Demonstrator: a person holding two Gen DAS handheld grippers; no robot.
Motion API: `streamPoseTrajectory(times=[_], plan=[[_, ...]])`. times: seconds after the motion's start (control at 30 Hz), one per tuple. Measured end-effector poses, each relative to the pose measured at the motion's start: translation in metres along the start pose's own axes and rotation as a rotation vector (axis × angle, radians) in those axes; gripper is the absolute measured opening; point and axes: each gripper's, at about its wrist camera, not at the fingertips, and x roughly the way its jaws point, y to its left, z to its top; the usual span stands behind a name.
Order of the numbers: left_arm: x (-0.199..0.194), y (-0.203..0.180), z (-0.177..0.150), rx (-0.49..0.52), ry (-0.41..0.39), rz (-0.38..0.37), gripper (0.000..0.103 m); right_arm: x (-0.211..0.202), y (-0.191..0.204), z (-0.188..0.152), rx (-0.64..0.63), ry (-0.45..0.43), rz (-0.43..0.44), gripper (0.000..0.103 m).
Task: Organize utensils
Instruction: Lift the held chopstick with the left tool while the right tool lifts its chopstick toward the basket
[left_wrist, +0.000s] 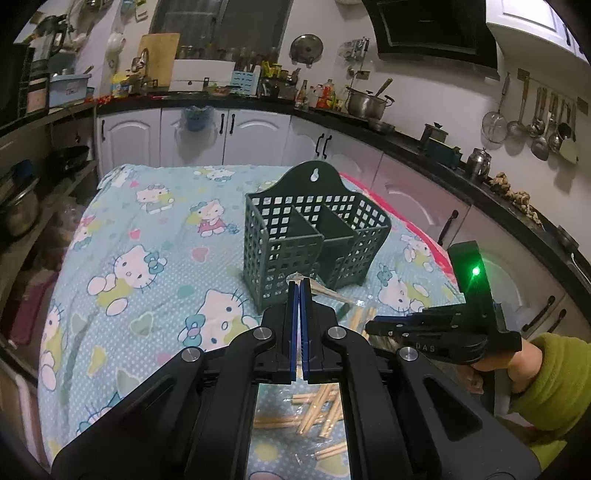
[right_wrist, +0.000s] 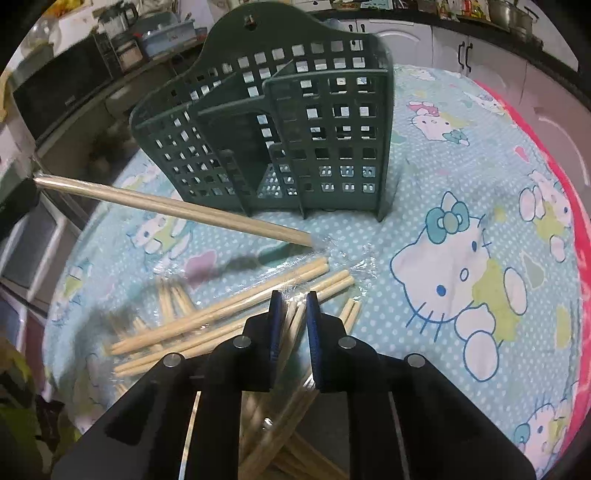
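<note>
Our left gripper has its two blue-lined jaws pressed fully together, and from its tip a wrapped pair of chopsticks sticks out to the right, pinched there in its clear sleeve. Just beyond the tip stands the green basket, upright on the cartoon-cat tablecloth, with a divider splitting it into compartments that look empty from this side. Below our fingers, seen through the gap in the gripper's frame, loose wooden chopsticks lie scattered on the cloth. To the right we see the right gripper from the side, held by a hand in a yellow-green sleeve, pointing down toward more chopsticks.

From the right wrist, our right gripper has its jaws only narrowly apart, straddling a wrapped pair of chopsticks in the pile; whether the pads actually press on it we cannot tell. The pile lies on the cloth in crinkled clear wrapping, near the front of the basket. A single wrapped pair slants in from the left edge, raised above the cloth, its end hanging over the pile just before the basket's foot
</note>
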Motion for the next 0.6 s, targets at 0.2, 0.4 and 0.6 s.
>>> streamPoseTrajectory(times=[0.2, 0.4, 0.6], plan=[[-0.003, -0.012, 0.011, 0.026, -0.007, -0.015, 0.000, -0.034, -0.008, 0.007, 0.037, -0.094, 0.074, 0.011], [-0.007, -0.027, 0.027, 0.050, -0.027, -0.037, 0.000, -0.075, -0.005, 0.023, 0.036, -0.204, 0.114, 0.009], [-0.010, -0.048, 0.050, 0.102, -0.047, -0.049, 0.000, -0.115, 0.000, 0.043, 0.011, -0.305, 0.131, 0.005]])
